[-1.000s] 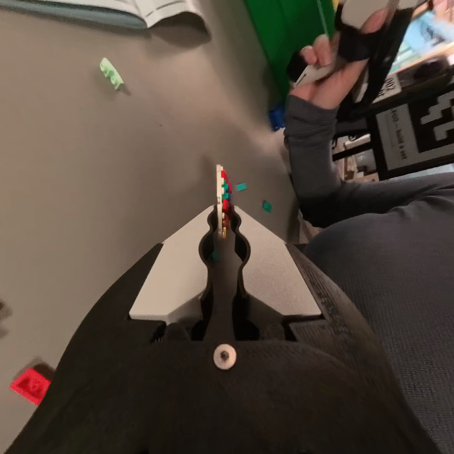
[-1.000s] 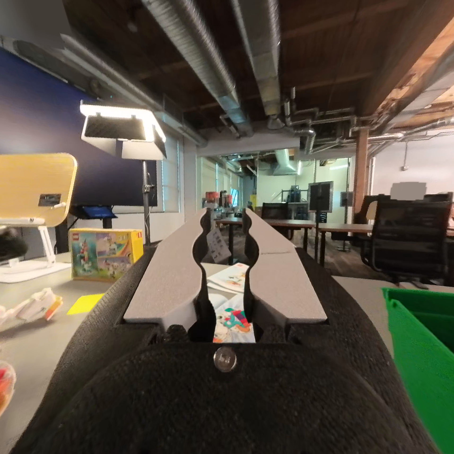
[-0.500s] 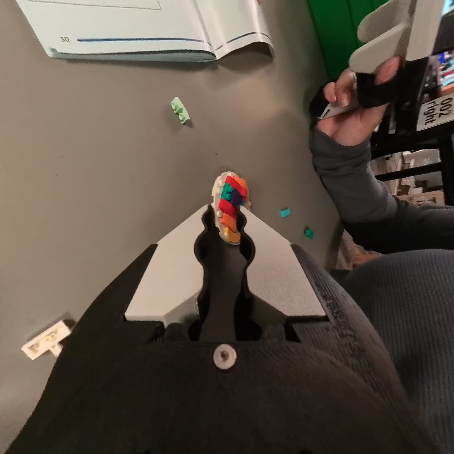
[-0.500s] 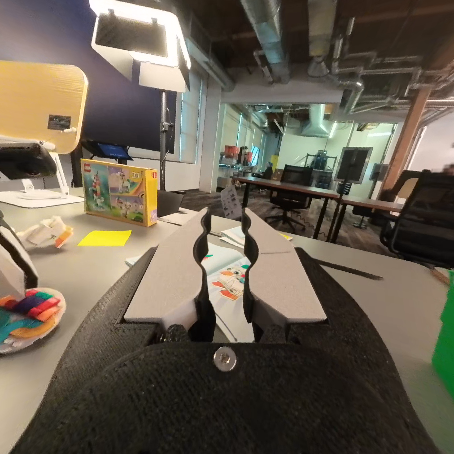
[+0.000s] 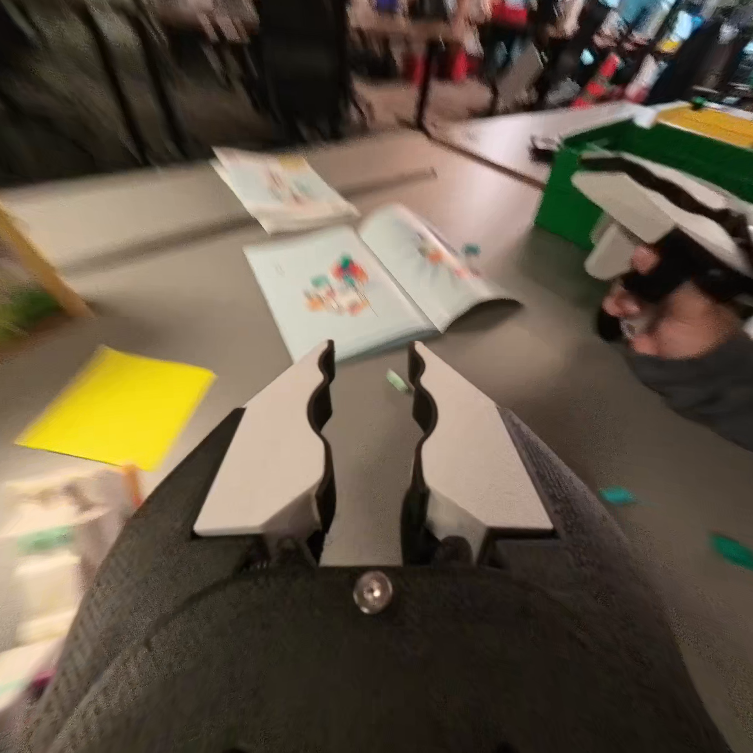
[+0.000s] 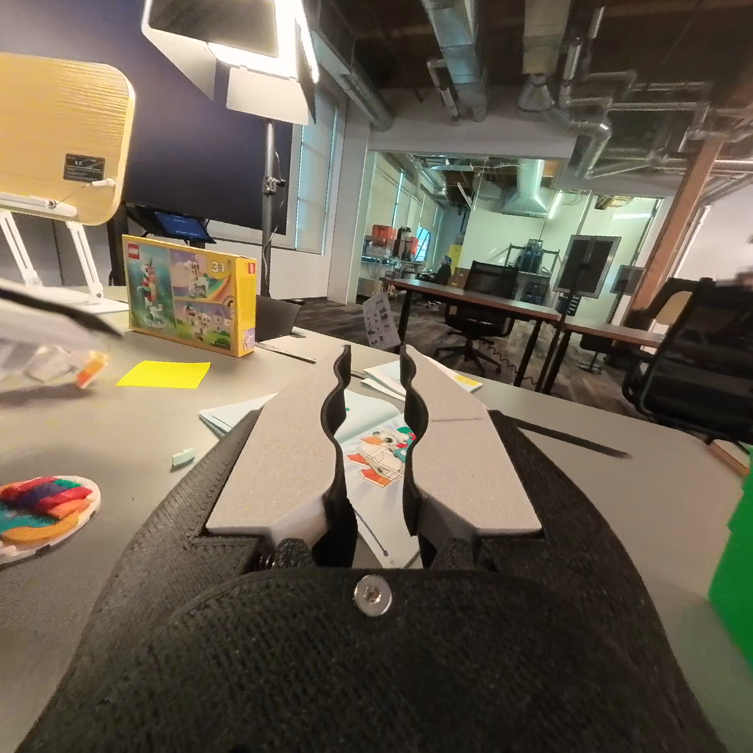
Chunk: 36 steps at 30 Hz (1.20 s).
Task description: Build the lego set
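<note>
**Item: grey work table, two hand-held grippers, one part-built lego plate**

Left gripper [image 5: 370, 358]: lower centre of the left wrist view; jaws parted with a clear gap, nothing between them. Bare grey table [image 5: 212, 293] shows through the gap. A pale green brick [image 5: 397, 381] lies just beside the inner edge of one fingertip, apart from it.

Right gripper [image 6: 375, 352]: lower centre of the right wrist view; jaws parted by a narrower gap, holding nothing.

Lego build [image 6: 38, 511]: a round white plate topped with red, orange, teal and purple bricks, flat on the table at the left edge of the right wrist view (partly cut off by the frame). Its coloured strips run roughly left to right across the frame. Open table lies between it and the right gripper; a pale green brick [image 6: 183, 456] sits in that space.

Open instruction booklet [image 5: 358, 293]: ahead of the left gripper, spine running away up-frame; a second booklet [image 5: 285, 187] beyond it.

Edges: green bin [image 5: 652, 171] at upper right; yellow sheet [image 5: 118, 407] at left; lego box [image 6: 187, 297] standing at the table's far side.

Hard to make out: the left wrist view is motion-blurred; items at its lower left are unreadable, and the teal pieces [image 5: 615, 495] at right are smeared.
</note>
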Each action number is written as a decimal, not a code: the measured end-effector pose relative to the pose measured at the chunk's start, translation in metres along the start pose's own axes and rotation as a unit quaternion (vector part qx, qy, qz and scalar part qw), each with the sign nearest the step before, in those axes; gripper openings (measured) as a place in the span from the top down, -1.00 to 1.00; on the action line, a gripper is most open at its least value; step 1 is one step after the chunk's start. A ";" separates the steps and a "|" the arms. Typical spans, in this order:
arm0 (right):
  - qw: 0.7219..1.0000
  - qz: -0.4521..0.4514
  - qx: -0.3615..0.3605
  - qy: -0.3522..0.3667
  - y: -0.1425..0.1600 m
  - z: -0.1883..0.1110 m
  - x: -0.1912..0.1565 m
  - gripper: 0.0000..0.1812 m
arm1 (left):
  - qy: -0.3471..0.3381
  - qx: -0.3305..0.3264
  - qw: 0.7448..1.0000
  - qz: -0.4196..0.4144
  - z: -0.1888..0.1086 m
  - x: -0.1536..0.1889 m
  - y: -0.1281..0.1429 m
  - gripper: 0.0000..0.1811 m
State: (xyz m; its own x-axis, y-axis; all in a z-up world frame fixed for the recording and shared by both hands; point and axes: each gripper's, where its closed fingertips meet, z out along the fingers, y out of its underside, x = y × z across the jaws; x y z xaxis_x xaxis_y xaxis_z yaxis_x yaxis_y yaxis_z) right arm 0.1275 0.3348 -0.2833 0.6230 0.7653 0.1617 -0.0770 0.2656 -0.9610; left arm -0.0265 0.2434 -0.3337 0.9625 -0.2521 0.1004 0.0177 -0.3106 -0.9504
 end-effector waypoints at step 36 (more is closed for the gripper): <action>0.889 -0.337 -0.259 -0.169 0.108 0.054 -0.095 0.79 | -0.067 0.250 0.965 0.042 -0.032 -0.025 -0.038 0.54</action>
State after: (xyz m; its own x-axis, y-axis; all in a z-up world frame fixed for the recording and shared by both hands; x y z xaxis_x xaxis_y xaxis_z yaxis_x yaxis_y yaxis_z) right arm 0.0182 0.3220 -0.3902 0.1145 0.6912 0.7136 0.6490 0.4917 -0.5805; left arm -0.0603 0.2321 -0.2909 0.9920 -0.1258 0.0097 0.0344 0.1953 -0.9801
